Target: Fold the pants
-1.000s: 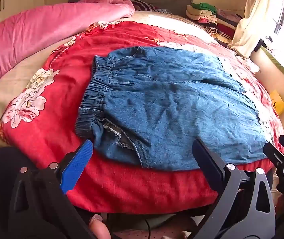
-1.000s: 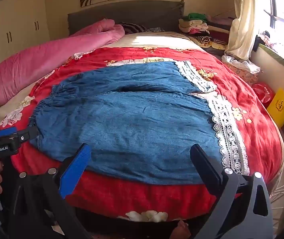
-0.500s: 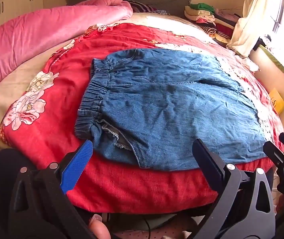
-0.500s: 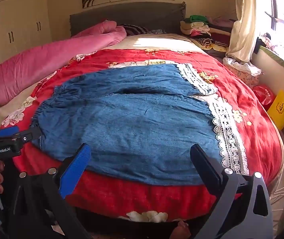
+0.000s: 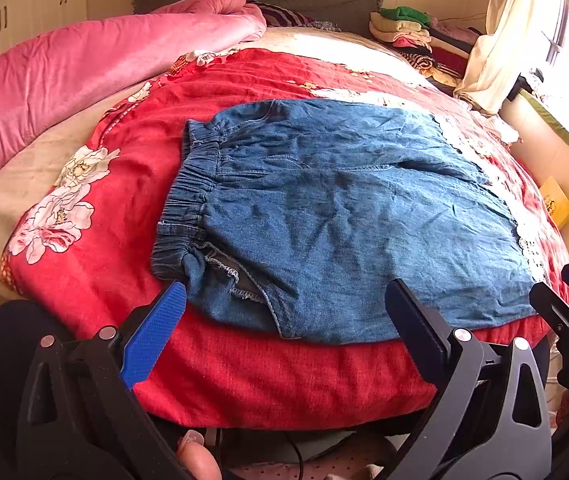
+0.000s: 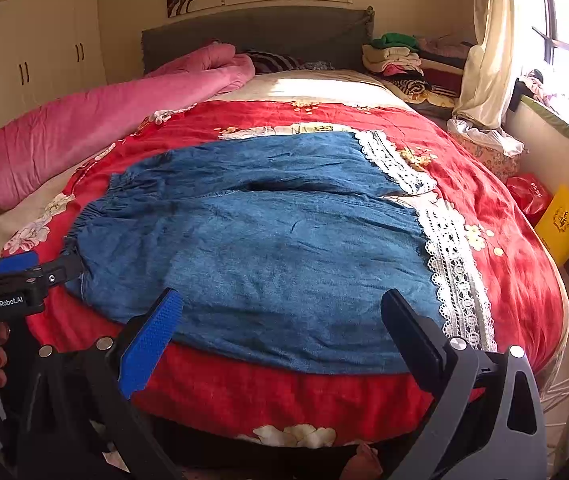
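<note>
Blue denim pants [image 5: 344,224] lie spread flat on the red floral bedspread [image 5: 132,184], their elastic waistband [image 5: 188,196] to the left and lace-trimmed hems [image 6: 452,264] to the right. My left gripper [image 5: 284,312] hovers open just short of the pants' near edge, close to the waistband corner. My right gripper [image 6: 280,320] is open too, held before the near edge of the pants [image 6: 268,248] toward the hem side. Nothing sits between either pair of fingers. Each gripper shows at the edge of the other's view.
A rolled pink quilt [image 6: 104,120] lies along the bed's left side. Folded clothes [image 6: 400,56] are stacked at the far right by the grey headboard. A curtain [image 6: 488,52], a yellow box [image 6: 562,224] and a red bag [image 6: 530,196] stand right of the bed.
Both grippers have edged slightly nearer the bed and the views shifted a little. The pants lie as before, and both grippers stay open.
</note>
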A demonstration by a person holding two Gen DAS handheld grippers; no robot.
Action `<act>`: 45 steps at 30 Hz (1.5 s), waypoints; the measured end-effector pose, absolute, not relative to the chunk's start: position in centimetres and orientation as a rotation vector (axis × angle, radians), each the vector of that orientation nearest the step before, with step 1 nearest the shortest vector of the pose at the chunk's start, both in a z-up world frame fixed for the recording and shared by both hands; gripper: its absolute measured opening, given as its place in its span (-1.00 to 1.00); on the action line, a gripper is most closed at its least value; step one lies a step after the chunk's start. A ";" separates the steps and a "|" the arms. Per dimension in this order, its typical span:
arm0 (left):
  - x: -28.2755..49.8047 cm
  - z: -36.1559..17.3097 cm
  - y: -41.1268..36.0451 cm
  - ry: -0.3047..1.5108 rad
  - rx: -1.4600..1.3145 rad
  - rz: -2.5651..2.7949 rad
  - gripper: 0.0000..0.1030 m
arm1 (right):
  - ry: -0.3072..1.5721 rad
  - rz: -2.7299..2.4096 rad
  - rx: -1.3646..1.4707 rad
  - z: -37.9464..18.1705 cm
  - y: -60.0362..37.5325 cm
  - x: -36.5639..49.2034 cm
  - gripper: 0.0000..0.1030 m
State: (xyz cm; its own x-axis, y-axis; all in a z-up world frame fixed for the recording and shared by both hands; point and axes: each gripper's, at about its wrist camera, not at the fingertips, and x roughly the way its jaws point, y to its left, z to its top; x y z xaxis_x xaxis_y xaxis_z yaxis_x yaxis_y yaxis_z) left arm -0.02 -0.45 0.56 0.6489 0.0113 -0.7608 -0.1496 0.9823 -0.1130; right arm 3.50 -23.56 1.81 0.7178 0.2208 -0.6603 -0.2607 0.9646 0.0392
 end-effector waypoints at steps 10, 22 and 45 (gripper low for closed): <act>0.0 0.6 -0.4 0.861 -0.175 0.088 0.82 | 0.720 0.280 -0.058 2.0 -23.6 3.6 0.92; 0.0 0.9 -0.3 0.857 -0.166 0.095 0.82 | 0.721 0.278 -0.059 2.0 -23.6 3.6 0.92; 0.2 1.2 0.1 0.850 -0.171 0.093 0.82 | 0.725 0.297 -0.068 2.1 -23.5 4.7 0.92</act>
State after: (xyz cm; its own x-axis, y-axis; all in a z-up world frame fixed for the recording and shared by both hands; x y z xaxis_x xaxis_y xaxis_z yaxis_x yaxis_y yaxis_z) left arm 0.19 0.09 1.18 0.6571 0.0133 -0.7537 -0.1494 0.9823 -0.1129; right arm 4.75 -23.51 2.14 0.7082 0.2440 -0.6625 -0.2911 0.9558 0.0408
